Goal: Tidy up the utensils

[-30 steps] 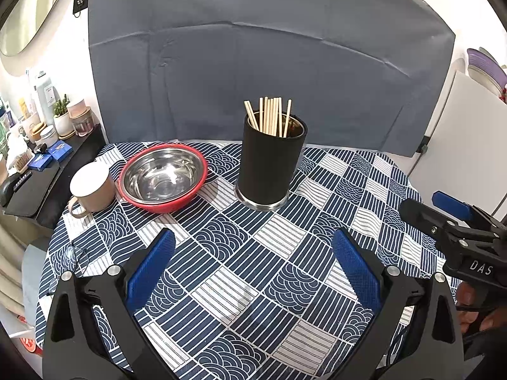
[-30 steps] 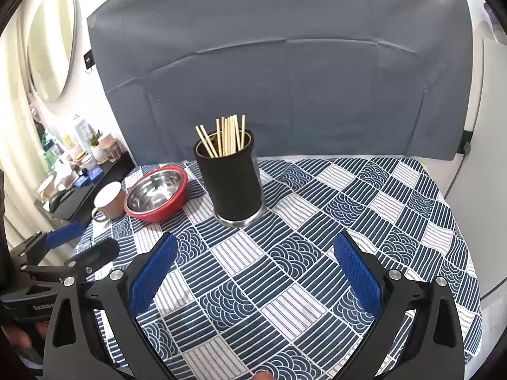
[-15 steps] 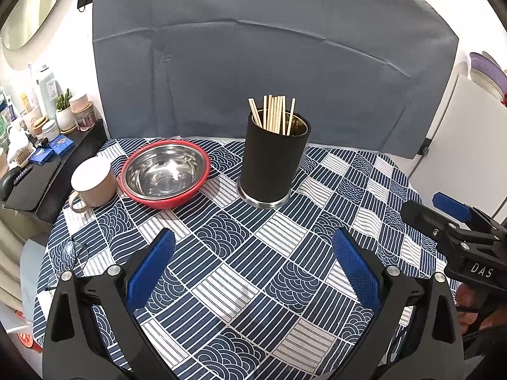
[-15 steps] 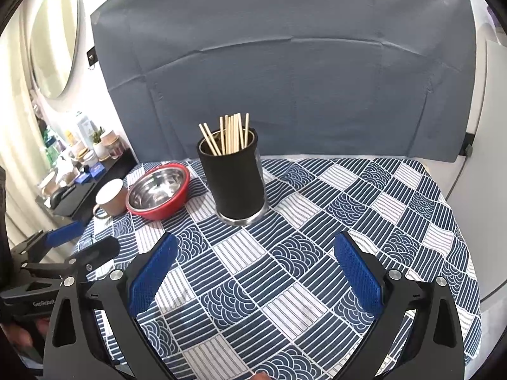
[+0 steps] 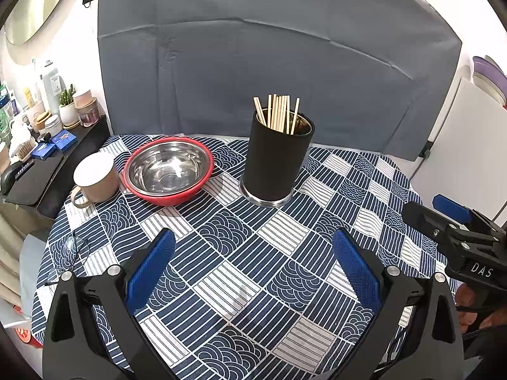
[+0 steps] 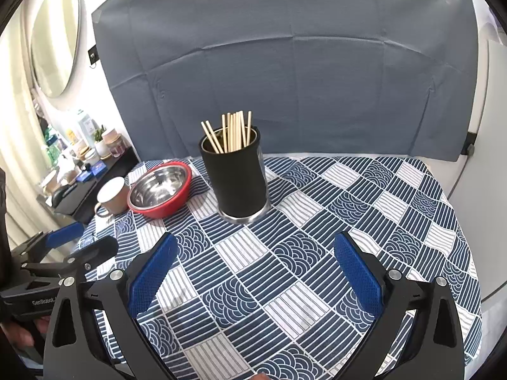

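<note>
While both tongs hover above the near edge of the desk [image 5: 364, 190], we hold the left tongs [image 5: 253, 269] spread wide with nothing between the blue pads, and the right tongs [image 6: 253, 272] are just as wide and empty. The wooden chopsticks [image 5: 279, 114] stand bunched in the black cylindrical holder [image 5: 275, 161], upright toward the far edge of the desk on the navy-and-white patterned tablecloth [image 6: 317, 253]. Just to the holder's left sits a red bowl with a steel lining [image 5: 168, 171], and touching or nearly touching that, near the left edge, a beige mug [image 5: 95, 177]. A grey backdrop [image 6: 285, 63] hangs behind the desk.
</note>
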A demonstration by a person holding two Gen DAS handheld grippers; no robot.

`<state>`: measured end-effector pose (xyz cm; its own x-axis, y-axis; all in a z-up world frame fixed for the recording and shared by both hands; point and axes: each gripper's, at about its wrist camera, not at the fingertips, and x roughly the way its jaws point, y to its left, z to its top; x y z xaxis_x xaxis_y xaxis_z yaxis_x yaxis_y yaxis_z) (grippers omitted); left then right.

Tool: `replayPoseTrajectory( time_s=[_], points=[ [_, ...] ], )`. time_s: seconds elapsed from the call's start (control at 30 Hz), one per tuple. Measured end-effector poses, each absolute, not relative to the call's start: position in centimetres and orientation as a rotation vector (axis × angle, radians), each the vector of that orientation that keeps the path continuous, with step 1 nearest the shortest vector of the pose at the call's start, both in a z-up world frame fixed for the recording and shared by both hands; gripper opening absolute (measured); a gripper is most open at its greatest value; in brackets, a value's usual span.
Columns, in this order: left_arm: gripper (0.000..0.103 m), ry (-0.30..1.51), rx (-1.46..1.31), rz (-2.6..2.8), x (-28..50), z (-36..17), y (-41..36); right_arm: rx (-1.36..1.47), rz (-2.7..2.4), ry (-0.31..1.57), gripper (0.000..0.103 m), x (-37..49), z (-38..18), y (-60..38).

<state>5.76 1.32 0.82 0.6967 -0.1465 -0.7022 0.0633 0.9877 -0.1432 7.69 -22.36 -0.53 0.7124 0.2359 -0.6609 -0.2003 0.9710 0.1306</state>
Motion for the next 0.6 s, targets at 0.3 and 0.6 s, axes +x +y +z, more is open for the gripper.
replayPoseTrajectory(
  time_s=[0.3,0.6],
  points=[
    [0.097,0.792,-0.096,-0.109,5.77,0.86,1.10,0.051,0.243,0.741,0.095,7.72,-0.51,-22.41],
    [0.097,0.807,-0.059,-0.085,5.96,0.85,0.78,0.068,0.243,0.742,0.095,7.68,-0.64,-22.89]
  ],
)
